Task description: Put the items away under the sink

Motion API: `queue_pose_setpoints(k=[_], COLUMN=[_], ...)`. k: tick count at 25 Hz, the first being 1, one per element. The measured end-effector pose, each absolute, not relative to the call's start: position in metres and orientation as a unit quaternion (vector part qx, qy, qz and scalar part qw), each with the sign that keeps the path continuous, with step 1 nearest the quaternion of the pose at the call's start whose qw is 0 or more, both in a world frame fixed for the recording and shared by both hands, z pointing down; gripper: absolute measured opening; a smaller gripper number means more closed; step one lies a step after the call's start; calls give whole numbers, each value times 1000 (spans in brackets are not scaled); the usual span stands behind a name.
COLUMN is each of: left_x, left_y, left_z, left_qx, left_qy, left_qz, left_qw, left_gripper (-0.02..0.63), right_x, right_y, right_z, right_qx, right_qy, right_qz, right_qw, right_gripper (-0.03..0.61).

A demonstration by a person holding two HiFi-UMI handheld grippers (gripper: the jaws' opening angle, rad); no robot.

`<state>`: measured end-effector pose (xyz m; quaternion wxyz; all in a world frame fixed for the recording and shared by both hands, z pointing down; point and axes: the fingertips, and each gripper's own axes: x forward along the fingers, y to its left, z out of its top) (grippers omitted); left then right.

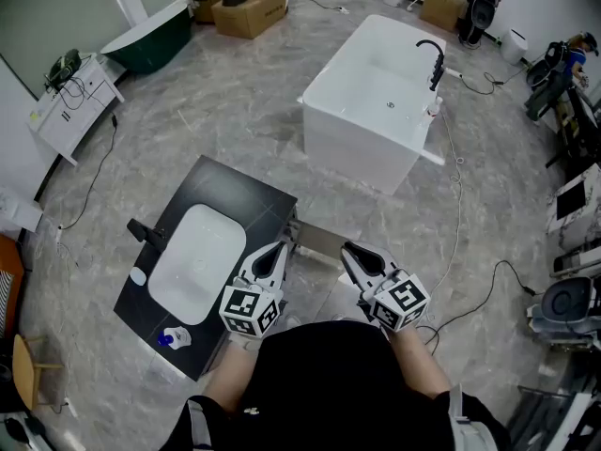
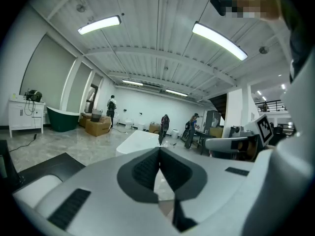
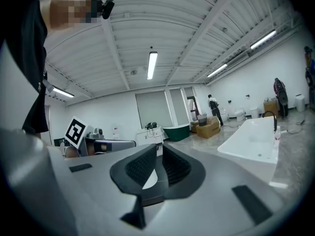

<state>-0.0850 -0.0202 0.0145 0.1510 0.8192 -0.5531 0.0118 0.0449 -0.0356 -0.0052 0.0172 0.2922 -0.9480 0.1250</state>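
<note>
A black vanity top (image 1: 246, 195) with a white sink basin (image 1: 197, 256) and a black faucet (image 1: 146, 233) stands at the lower left of the head view. On its near end lie a small white item (image 1: 138, 275) and a blue-capped bottle (image 1: 173, 338). A pale grey panel (image 1: 321, 241) sticks out from the vanity's right side. My left gripper (image 1: 280, 248) (image 2: 159, 150) is held just right of the basin, jaws shut and holding nothing. Beside it, my right gripper (image 1: 349, 249) (image 3: 158, 149) hovers over the floor, jaws shut and holding nothing.
A white freestanding bathtub (image 1: 376, 101) with a black tap (image 1: 434, 59) stands ahead. Farther back are a green tub (image 1: 146, 40), cardboard boxes (image 1: 249, 7) and a white cabinet (image 1: 75, 101). Cables (image 1: 458, 205) trail over the floor; equipment (image 1: 573, 252) lines the right side.
</note>
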Motion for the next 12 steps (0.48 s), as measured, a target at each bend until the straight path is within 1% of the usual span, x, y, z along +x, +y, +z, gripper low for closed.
queue_pose_setpoints(k=[12], left_x=[-71], left_y=[-10], left_z=[9], left_qx=[822], left_qy=[-549], left_qz=[2], left_qw=[150], left_gripper=[23], right_x=[67], right_y=[-29], right_z=[-2], right_qx=[310], right_qy=[-940], right_qz=[144], right_qw=[2], right_gripper=[57])
